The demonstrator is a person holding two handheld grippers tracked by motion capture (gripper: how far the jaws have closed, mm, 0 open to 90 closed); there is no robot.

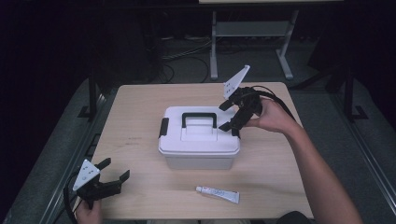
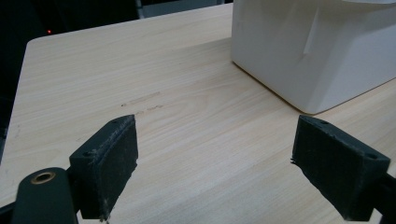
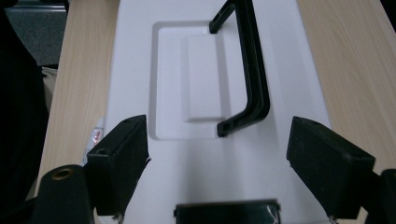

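Note:
A white plastic box with a black carry handle stands shut in the middle of the wooden table. My right gripper hovers open over the box's right end, just above the black side latch. In the right gripper view its jaws stand wide apart over the lid, with the handle ahead and the latch below. My left gripper is open near the table's front left corner, well clear of the box. In the left gripper view it holds nothing, and the box sits ahead to the right.
A small white tube lies on the table in front of the box, near the front edge. A second black latch is on the box's left end. Behind the table stands a metal frame on a dark floor.

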